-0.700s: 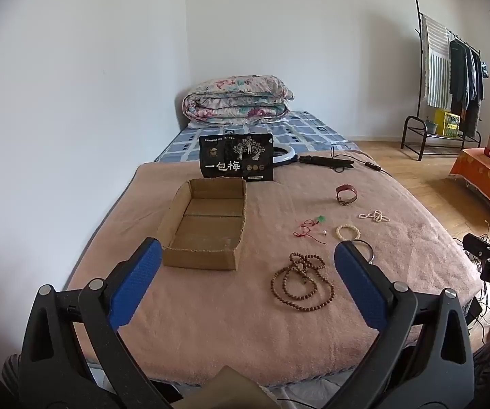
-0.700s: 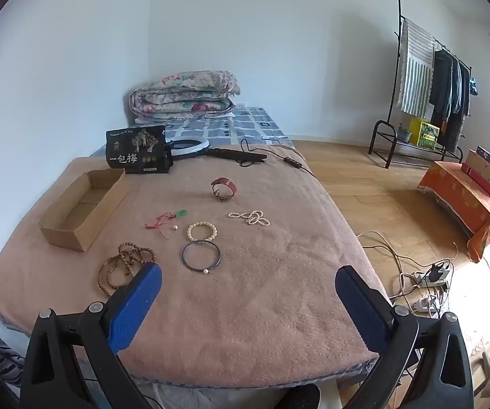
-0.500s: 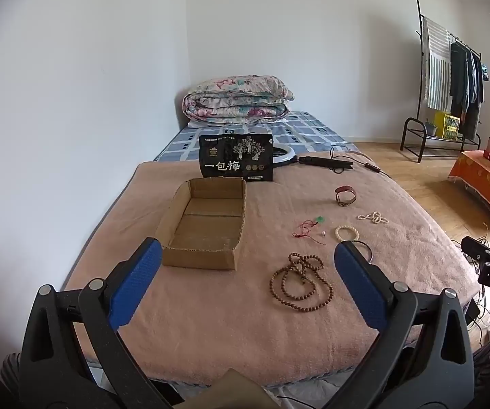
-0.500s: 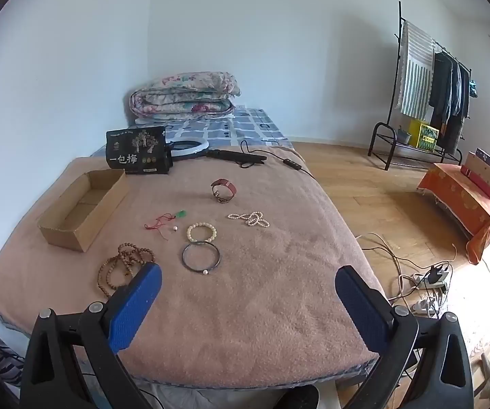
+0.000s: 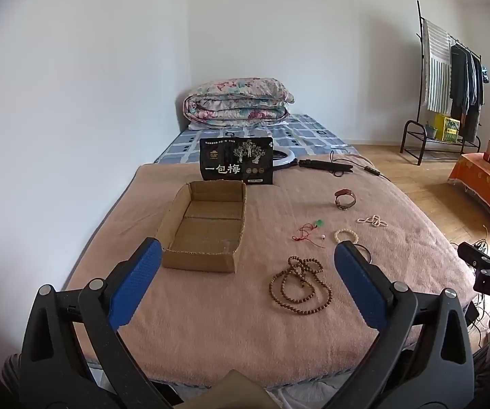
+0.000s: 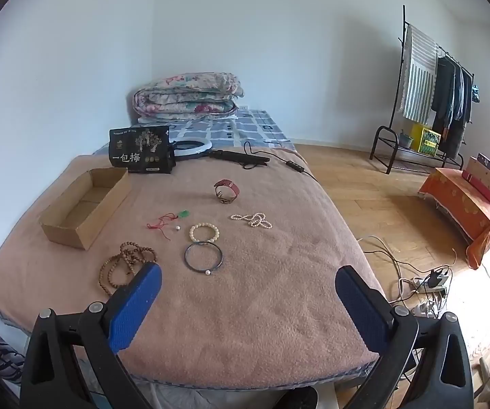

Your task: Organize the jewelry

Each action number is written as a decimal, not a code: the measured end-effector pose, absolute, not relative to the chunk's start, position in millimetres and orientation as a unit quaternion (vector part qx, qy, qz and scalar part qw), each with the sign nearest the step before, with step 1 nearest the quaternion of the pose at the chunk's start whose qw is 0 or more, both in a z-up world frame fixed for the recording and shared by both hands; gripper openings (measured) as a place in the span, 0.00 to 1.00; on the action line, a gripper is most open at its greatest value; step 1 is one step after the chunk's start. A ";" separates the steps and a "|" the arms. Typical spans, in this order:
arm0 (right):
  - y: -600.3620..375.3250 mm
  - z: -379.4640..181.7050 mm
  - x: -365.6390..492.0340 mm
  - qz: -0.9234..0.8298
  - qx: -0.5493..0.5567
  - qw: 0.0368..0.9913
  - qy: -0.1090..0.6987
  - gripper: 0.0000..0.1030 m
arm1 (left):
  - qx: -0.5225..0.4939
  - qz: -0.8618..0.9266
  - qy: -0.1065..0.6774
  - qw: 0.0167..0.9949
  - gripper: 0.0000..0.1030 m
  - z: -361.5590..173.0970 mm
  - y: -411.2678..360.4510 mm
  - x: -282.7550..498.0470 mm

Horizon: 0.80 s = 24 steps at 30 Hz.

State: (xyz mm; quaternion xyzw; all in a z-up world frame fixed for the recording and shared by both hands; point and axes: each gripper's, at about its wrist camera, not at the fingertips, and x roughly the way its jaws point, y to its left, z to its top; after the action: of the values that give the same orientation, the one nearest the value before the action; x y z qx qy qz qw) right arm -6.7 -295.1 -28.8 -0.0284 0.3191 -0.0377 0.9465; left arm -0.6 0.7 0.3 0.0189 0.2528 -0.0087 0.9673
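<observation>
Your cardboard box (image 5: 207,228) sits empty on the bed's (image 6: 279,306) left – jewelry like the wooden bead necklace (image 5: 299,284) lies right of it; left claw (image 5: 245,283) and right claw (image 6: 246,298) hover released, tilted downward

White-walled room with wooden parquet floor (image 6: 364,184), black metal clothes rack (image 6: 418,102) at right, folded floral quilt (image 6: 187,97) against far wall

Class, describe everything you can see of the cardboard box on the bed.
The box is a shallow, open-topped tray of plain brown cardboard with low walls, nothing visible inside and a fold line across its floor. It sits flat on the pink blanket, its far end near the black packet, left of the jewelry, untouched by either gripper.
</observation>
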 end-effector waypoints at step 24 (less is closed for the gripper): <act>-294.7 -27.2 -5.4 -0.037 -0.026 0.947 0.319 1.00 | 0.017 -0.009 0.249 0.968 1.00 5.8 -4.0 -1.5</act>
State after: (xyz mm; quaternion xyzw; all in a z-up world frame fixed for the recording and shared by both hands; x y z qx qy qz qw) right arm -5.4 -294.7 -27.2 -0.0264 0.3193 -0.0368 0.9466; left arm -1.5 -4.0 5.8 0.0173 0.2490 -0.0088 0.9683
